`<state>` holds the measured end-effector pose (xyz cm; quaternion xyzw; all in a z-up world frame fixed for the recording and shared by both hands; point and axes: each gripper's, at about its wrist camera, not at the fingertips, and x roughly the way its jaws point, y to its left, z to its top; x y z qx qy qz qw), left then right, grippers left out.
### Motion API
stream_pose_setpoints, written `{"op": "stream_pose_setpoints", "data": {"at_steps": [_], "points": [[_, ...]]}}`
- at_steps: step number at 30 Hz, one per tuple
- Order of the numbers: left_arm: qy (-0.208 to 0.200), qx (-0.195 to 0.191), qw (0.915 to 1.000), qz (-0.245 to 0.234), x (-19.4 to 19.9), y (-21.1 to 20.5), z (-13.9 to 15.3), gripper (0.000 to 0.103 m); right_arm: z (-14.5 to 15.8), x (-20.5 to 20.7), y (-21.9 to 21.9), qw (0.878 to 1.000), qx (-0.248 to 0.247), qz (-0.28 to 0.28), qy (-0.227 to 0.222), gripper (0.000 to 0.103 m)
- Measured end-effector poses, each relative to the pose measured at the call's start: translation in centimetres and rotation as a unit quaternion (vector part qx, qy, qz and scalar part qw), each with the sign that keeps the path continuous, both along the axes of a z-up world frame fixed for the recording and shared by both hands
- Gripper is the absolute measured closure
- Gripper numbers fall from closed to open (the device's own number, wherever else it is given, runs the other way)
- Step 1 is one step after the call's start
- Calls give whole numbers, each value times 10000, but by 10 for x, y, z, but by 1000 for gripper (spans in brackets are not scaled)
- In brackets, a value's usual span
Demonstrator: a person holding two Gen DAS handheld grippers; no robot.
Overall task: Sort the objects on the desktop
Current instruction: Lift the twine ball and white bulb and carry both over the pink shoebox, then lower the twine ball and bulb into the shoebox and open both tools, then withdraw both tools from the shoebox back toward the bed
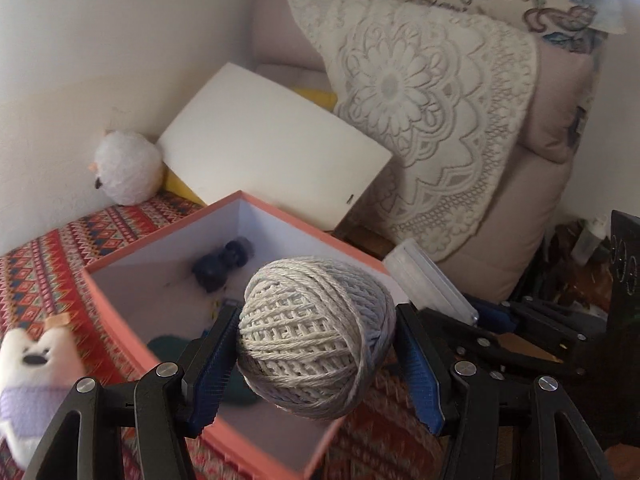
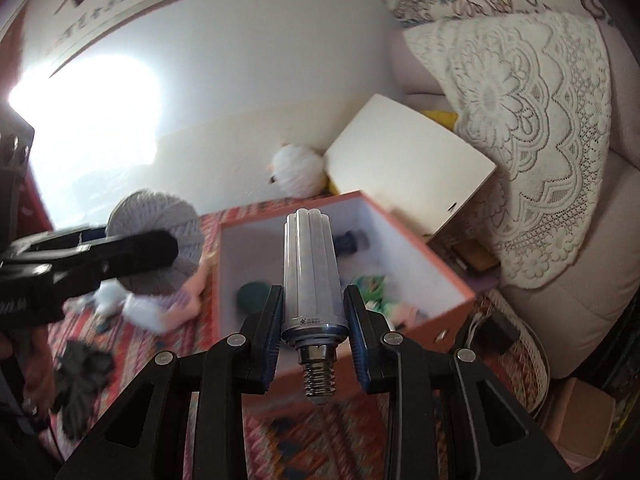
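While both hand-held tools were poised above the patterned tablecloth (image 1: 48, 264), each was seen to be loaded. The left gripper (image 1: 316, 340) was clamped on a ball of twine (image 1: 316, 336), its blue pads pressed against the ball's two sides, and the ball was carried in the lower centre of the left wrist view, directly in front of the open pink box (image 1: 168, 236). The right gripper (image 2: 312, 320) was clamped on a light bulb (image 2: 310, 268), gripped near its metal collar, with the long axis of the bulb running up the frame along the fingers, the screw base toward the camera and the white tubes pointing toward the box. In the right wrist view the box was found just beyond the bulb's tip, centre frame, with its white interior exposed and several items already lying inside, among them a dark blue object (image 1: 224, 264) near the far corner and a dark green round thing (image 2: 252, 296) near the front wall. The twine was seen at the left of that view, beside the box's left wall rather than over it, so the right gripper was judged to be the better lined up with the opening, while the left was judged to need a shift toward the right of that frame. A white plush toy (image 1: 124, 172) and a white board (image 1: 276, 152) were seen behind the box, clear of both loads.
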<state>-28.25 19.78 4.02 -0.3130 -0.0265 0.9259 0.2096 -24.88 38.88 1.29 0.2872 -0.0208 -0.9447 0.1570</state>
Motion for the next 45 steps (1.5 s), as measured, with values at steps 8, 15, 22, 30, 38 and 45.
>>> {"op": "stream_pose_setpoints", "data": {"at_steps": [8,15,22,30,38,45], "points": [[-335,-329,9989,59,-92,26,-35,39,-38,-100,8,9983,-312,-282,-414,71],[-633,-388,9972,119,-127,35,-68,24,-68,-135,8,9970,-211,-323,-667,71],[-374,-398,9985,93,-105,35,-53,1,-76,-130,14,9940,22,-793,-749,20],[-115,-71,9999,68,-19,8,-18,1,-44,-59,25,9946,140,-896,-502,20],[255,-186,9995,38,110,-27,-14,1,-22,54,20,9892,-9,-1405,-422,16],[139,-39,9994,317,207,-97,-46,1,-15,143,-32,9891,146,-1379,-503,16]]}}
